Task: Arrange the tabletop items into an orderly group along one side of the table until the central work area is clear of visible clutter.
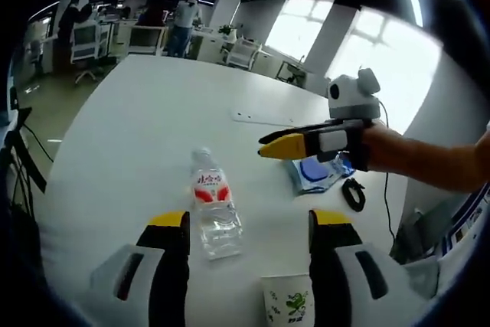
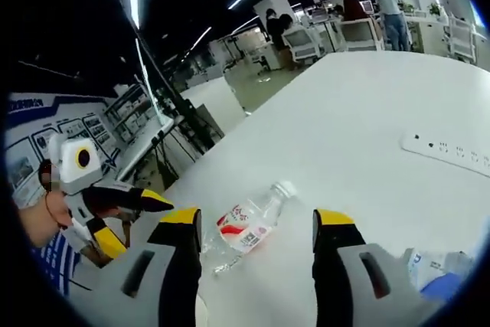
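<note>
A clear water bottle [image 1: 214,208] with a red label lies on its side on the white table [image 1: 138,128]. It shows between the spread jaws of my left gripper [image 1: 249,223], nearer the left jaw; that gripper is open and holds nothing. A paper cup [image 1: 287,304] with a green print stands by its right jaw. My right gripper [image 1: 279,145] reaches in from the right, above a blue-and-white packet [image 1: 318,174]. In the right gripper view the bottle [image 2: 249,226] lies ahead between the jaws of the open right gripper [image 2: 256,223], and the left gripper [image 2: 134,220] shows at the left, open.
A white power strip [image 1: 260,118] [image 2: 448,151] lies flat further along the table. A black looped object [image 1: 352,193] sits beside the packet [image 2: 436,273]. Office desks, chairs and people stand beyond the far table edge.
</note>
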Tool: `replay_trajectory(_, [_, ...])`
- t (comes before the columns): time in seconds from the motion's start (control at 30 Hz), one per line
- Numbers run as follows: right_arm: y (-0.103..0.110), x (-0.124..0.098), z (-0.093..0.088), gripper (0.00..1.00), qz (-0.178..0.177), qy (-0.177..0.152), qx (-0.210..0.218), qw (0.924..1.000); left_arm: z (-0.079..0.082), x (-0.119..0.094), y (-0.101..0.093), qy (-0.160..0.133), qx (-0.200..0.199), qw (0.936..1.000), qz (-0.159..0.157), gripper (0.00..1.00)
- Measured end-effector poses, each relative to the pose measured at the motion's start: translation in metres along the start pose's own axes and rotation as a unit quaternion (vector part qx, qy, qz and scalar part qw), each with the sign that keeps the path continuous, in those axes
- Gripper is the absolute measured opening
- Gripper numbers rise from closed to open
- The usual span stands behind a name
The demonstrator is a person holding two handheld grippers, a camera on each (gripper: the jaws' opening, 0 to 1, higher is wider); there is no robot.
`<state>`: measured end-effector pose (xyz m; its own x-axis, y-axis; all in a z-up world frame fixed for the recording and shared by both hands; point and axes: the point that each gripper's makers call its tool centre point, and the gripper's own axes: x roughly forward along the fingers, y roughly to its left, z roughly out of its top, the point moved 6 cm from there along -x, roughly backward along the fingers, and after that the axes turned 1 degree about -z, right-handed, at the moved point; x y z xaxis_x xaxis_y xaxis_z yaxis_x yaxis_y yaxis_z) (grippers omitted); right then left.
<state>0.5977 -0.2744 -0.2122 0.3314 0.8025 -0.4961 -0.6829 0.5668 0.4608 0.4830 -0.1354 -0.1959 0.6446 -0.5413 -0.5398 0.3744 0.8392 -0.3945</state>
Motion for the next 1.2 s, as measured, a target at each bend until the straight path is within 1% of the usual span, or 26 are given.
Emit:
replay_trajectory(0.1, [-0.005,0.011,-0.003,0.58,0.003,0.013,0.011,0.9999,0.0,0.003,0.004,-0.001,-0.002,1.0,-0.003,0.63])
replay_trajectory(0.13, [-0.005,0.012,-0.002,0.58,0.004,0.012,0.011,0.9999,-0.001,0.003,0.004,-0.001,-0.002,1.0,-0.002,0.63])
replay_trajectory(0.3, [-0.01,0.027,-0.001,0.58,0.013,0.014,0.044,0.9989,-0.004,0.005,0.01,-0.002,-0.008,1.0,-0.005,0.63])
replay_trajectory(0.47, [-0.017,0.043,0.0,0.56,0.023,0.018,0.095,0.995,-0.005,0.006,0.014,-0.011,-0.013,0.9998,-0.007,0.63])
replay_trajectory(0.57, [-0.019,0.051,-0.002,0.55,0.025,0.027,0.115,0.9927,-0.005,0.006,0.018,-0.016,-0.02,0.9997,-0.005,0.63])
replay_trajectory(0.63, [-0.019,0.057,-0.004,0.55,0.03,0.033,0.142,0.9889,-0.006,0.007,0.019,-0.016,-0.021,0.9996,-0.006,0.63])
replay_trajectory(0.67, [-0.018,0.059,-0.004,0.55,0.035,0.03,0.155,0.9868,-0.007,0.008,0.019,-0.017,-0.023,0.9996,-0.006,0.63])
replay_trajectory(0.73, [-0.02,0.063,-0.004,0.54,0.041,0.025,0.192,0.9803,-0.008,0.009,0.02,-0.02,-0.027,0.9994,-0.008,0.62])
replay_trajectory(0.77, [-0.019,0.064,-0.006,0.53,0.047,0.031,0.212,0.9755,-0.008,0.009,0.02,-0.02,-0.027,0.9994,-0.008,0.62])
replay_trajectory(0.8, [-0.024,0.067,-0.007,0.52,0.043,0.028,0.215,0.9752,-0.009,0.009,0.02,-0.021,-0.028,0.9994,-0.008,0.62])
replay_trajectory(0.9, [-0.03,0.072,-0.007,0.5,0.045,0.029,0.217,0.9746,-0.011,0.01,0.02,-0.024,-0.03,0.9992,-0.01,0.62])
replay_trajectory(0.97, [-0.03,0.073,-0.008,0.5,0.049,0.029,0.234,0.9707,-0.012,0.011,0.02,-0.027,-0.031,0.9991,-0.011,0.62])
replay_trajectory(1.03, [-0.035,0.076,-0.01,0.48,0.048,0.03,0.243,0.9684,-0.013,0.011,0.021,-0.029,-0.036,0.9988,-0.012,0.62])
replay_trajectory(1.2, [-0.035,0.082,-0.01,0.46,0.057,0.026,0.259,0.9637,-0.014,0.01,0.024,-0.034,-0.04,0.9985,-0.013,0.62])
